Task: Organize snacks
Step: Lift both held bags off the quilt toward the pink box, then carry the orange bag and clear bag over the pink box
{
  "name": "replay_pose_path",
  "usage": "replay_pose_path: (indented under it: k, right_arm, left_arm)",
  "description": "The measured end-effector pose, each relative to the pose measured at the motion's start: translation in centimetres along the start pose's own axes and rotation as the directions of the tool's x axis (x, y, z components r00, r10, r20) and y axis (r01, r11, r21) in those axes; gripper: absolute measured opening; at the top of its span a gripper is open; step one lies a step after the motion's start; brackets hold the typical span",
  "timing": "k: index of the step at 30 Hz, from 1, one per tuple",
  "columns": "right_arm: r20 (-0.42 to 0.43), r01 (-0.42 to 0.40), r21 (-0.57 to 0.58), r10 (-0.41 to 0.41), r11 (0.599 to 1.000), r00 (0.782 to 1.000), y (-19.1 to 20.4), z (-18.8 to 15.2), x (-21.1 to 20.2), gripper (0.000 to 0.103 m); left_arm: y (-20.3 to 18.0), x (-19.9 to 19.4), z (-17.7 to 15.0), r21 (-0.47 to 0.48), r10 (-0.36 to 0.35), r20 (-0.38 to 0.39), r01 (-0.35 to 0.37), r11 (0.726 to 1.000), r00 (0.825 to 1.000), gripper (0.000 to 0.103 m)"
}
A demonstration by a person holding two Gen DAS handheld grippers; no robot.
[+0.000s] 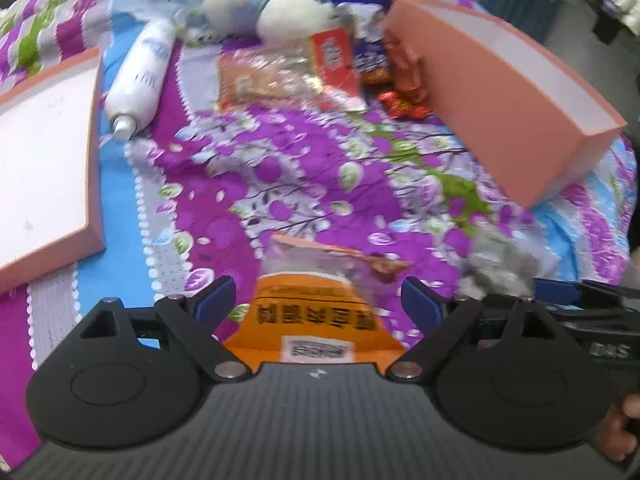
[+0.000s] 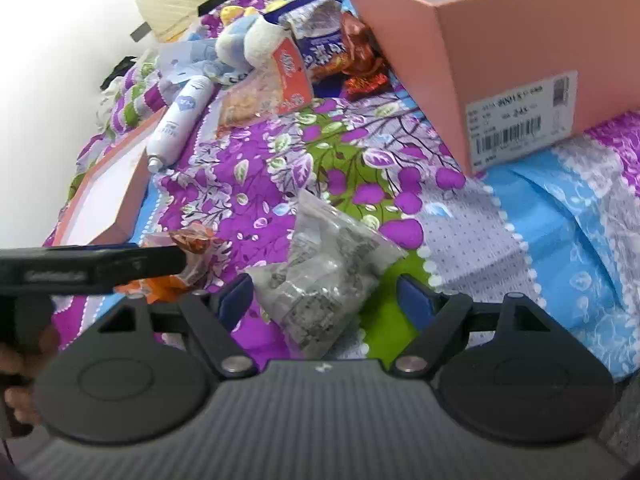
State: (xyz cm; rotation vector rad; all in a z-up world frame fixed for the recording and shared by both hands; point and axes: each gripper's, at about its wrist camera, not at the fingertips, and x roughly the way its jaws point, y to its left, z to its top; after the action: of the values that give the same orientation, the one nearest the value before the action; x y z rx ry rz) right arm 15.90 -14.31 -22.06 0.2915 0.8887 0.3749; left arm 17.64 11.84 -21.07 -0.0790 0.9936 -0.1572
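An orange snack packet with a clear top lies on the flowered bedspread between the fingers of my left gripper, which is open; neither blue pad touches it. A grey, clear packet lies between the fingers of my right gripper, also open, its right pad well off the packet. The grey packet also shows at the right of the left wrist view. An open pink box stands at the far right. More snacks are piled beside the pink box.
The pink box lid lies upturned at the left. A white bottle and a plush toy lie at the back. One finger of the left gripper crosses the right wrist view, with a hand below it.
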Motion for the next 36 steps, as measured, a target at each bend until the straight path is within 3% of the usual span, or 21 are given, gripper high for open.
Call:
replay_pose_path:
  k: [3, 8, 14, 18, 32, 36]
  right_arm:
    - [0.003, -0.008, 0.007, 0.008, 1.000, 1.000, -0.1, 0.1, 0.4, 0.080]
    - [0.008, 0.012, -0.065, -0.012, 0.998, 1.000, 0.9, 0.0, 1.3, 0.082]
    - [-0.001, -0.006, -0.139, 0.006, 0.990, 1.000, 1.3, 0.2, 0.8, 0.059]
    - [0.012, 0.012, -0.187, -0.010, 0.982, 1.000, 1.7, 0.2, 0.0, 0.052]
    - [0.116, 0.037, -0.267, -0.006, 0.963, 0.993, 2.4, 1.6, -6.6, 0.050]
    - [0.150, 0.055, -0.262, -0.015, 0.963, 0.989, 2.5, 2.2, -9.1, 0.050]
  left_arm:
    - [0.2, 1.0, -0.3, -0.011, 0.010, -0.023, -0.011, 1.000, 1.000, 0.089]
    - [-0.5, 1.2, -1.3, -0.038, 0.031, -0.016, -0.032, 0.999, 0.999, 0.077]
    - [-1.2, -0.4, -2.1, -0.126, 0.071, 0.025, -0.068, 0.990, 0.997, 0.072]
    - [-2.0, -1.9, -2.2, -0.178, 0.102, 0.051, -0.092, 0.980, 0.993, 0.072]
    - [-5.7, -9.2, -2.9, -0.356, 0.169, 0.157, -0.104, 0.929, 0.973, 0.071]
    - [-7.0, -11.6, -3.0, -0.355, 0.168, 0.191, -0.092, 0.930, 0.967, 0.071]
